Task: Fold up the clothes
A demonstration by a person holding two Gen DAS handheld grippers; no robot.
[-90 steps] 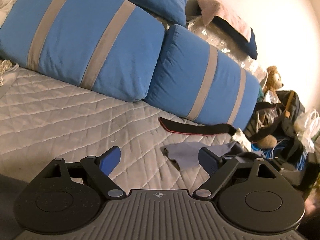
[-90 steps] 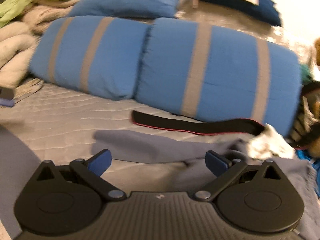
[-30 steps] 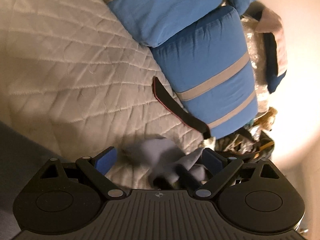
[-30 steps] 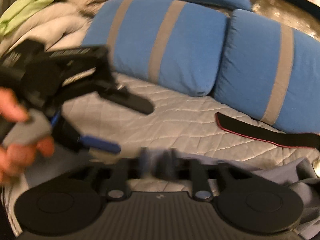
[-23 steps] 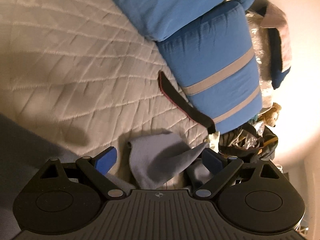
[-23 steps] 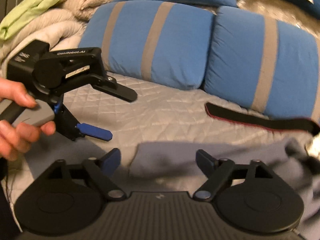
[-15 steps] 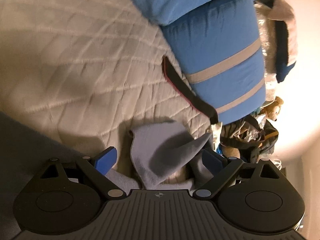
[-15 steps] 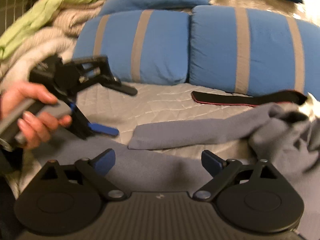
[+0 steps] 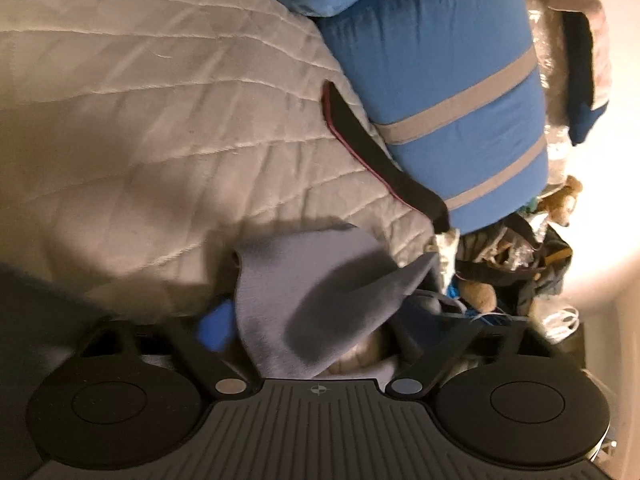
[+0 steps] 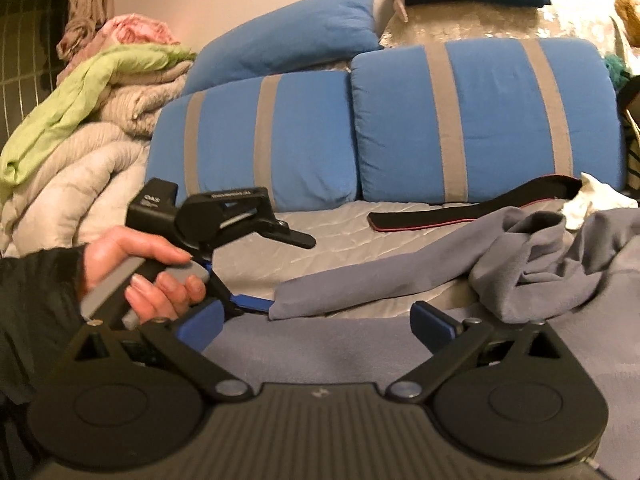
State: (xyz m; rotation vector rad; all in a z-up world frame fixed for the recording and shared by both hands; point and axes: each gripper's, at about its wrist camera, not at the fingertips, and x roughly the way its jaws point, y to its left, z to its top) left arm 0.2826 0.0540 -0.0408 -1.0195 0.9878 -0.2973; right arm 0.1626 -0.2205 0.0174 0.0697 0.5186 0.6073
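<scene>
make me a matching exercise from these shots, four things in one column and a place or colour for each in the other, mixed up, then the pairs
Things
1. grey sleeve
2. black strap
3. green cloth
4. teddy bear

Places or colours
A. draped on top of the beige blankets
B. in the clutter past the end of the striped pillow
C. flat on the quilt along the foot of the striped pillows
D. its end reaches between the left gripper's blue pads

Pairs: 1-D, 2-C, 3-A, 4-B
</scene>
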